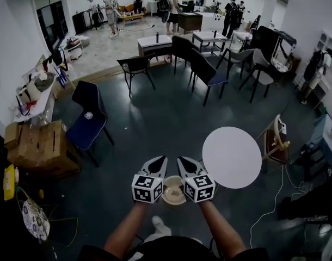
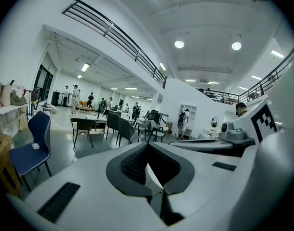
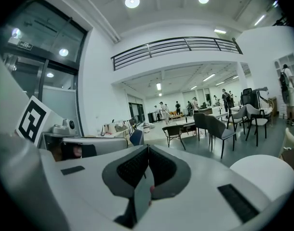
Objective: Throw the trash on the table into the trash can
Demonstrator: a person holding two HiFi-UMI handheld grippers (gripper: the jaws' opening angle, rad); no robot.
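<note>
In the head view my left gripper (image 1: 159, 161) and right gripper (image 1: 182, 161) are held side by side above the dark floor, pointing away from me. Just left of the round white table (image 1: 232, 156), a beige round bowl-like thing (image 1: 173, 192) shows between and below their marker cubes; I cannot tell whether it hangs from them. The left gripper (image 2: 147, 160) is shut on a thin pale sheet (image 2: 153, 179) that runs down from its pads. The right gripper (image 3: 147, 165) is shut on a thin grey-white sheet (image 3: 141, 196) with a small pink mark.
A blue chair (image 1: 88, 121) and cardboard boxes (image 1: 38, 145) stand at the left. A wooden chair (image 1: 275, 140) is beyond the round table at the right. Dark chairs (image 1: 207, 72) and small tables fill the middle distance. People stand at the far end. A white cable (image 1: 269, 211) lies on the floor.
</note>
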